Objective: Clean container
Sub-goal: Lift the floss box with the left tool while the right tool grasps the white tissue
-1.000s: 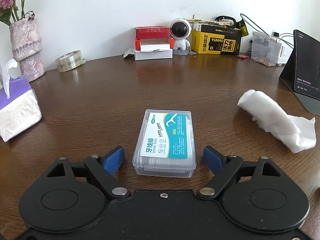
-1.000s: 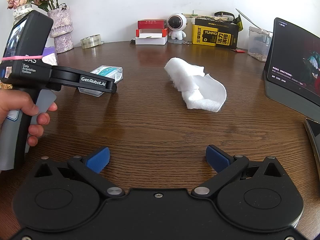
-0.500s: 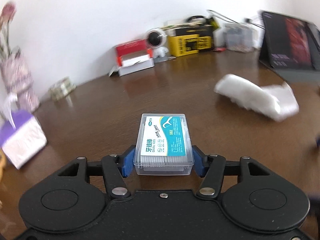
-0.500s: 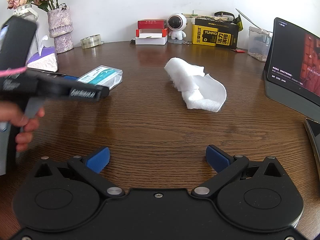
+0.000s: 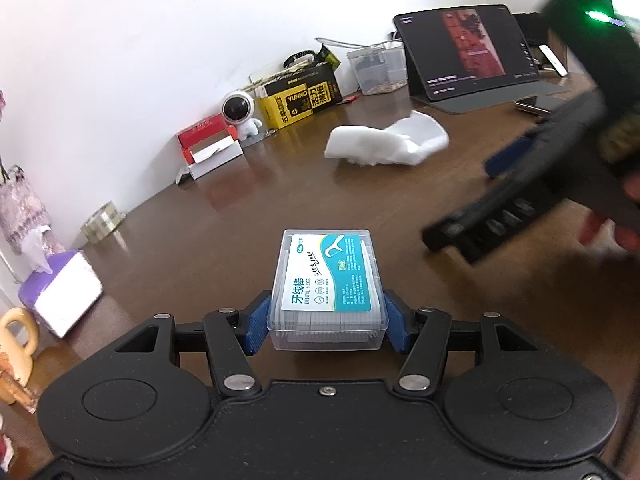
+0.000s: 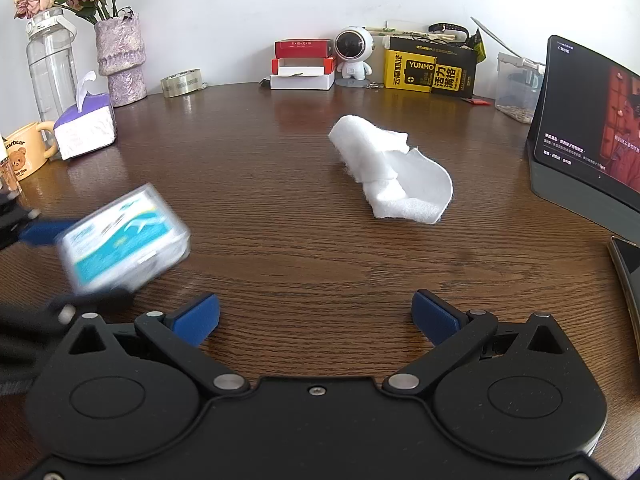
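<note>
1. Step in hand: container picked up, wiping not started. The left gripper (image 5: 327,322) is clenched on the clear floss box (image 5: 327,282), blue pads pressing both long sides near its rear end; label faces up.
2. Box location: in the right wrist view the box (image 6: 122,240) is blurred, at the left edge, and looks lifted off the wooden table (image 6: 300,248), though the blur makes that hard to confirm.
3. The right gripper (image 6: 316,316) hangs over bare table, fingers spread wide, nothing between them.
4. Next move, my judgement: the right gripper needs to go forward to the white cloth (image 6: 390,176), pinch it, and bring it to the box; the left one should keep the box steady and its top exposed.
5. Around: tablet (image 6: 588,132) at right, tissue pack (image 6: 86,128), mug (image 6: 22,156), tape roll (image 6: 182,82), yellow carton (image 6: 430,66) along the wall.
6. In the way: nothing lies between the right gripper and the cloth; the cloth is crumpled, so a grab may catch only one layer.
</note>
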Motion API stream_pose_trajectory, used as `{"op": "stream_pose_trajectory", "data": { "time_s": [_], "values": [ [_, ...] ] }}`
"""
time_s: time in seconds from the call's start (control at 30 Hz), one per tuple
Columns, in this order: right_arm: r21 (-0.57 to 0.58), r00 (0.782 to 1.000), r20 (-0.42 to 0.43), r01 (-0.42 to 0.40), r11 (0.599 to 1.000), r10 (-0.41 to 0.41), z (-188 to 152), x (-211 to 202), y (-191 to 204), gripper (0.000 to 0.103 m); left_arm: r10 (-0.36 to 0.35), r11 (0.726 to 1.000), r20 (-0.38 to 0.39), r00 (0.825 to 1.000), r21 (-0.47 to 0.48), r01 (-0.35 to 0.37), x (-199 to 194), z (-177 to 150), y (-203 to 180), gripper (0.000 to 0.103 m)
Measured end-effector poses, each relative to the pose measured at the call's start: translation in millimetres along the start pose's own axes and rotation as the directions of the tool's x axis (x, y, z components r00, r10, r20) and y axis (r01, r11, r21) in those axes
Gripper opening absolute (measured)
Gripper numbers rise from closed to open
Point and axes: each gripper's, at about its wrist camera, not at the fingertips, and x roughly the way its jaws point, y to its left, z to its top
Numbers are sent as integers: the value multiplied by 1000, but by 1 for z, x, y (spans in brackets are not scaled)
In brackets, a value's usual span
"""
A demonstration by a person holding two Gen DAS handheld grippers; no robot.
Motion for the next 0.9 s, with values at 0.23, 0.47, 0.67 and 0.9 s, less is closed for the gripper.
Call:
{"op": "stream_pose_trajectory", "data": {
  "time_s": [0.23,0.47,0.67,0.9],
  "values": [
    [0,1000,0,0,1000,0,0,0,0,103,1,1000,26,1000,-26,0,-20,-12,-12,58],
    [0,1000,0,0,1000,0,0,0,0,103,20,1000,32,999,-19,-19,-20,-12,-14,58],
    [-5,1000,0,-2,1000,2,0,0,1,103,61,997,46,997,36,-63,-21,-13,-25,58],
    [-21,1000,-1,-21,1000,21,2,3,0,103,86,994,52,995,63,-89,-21,-13,-29,58]
  ]
}}
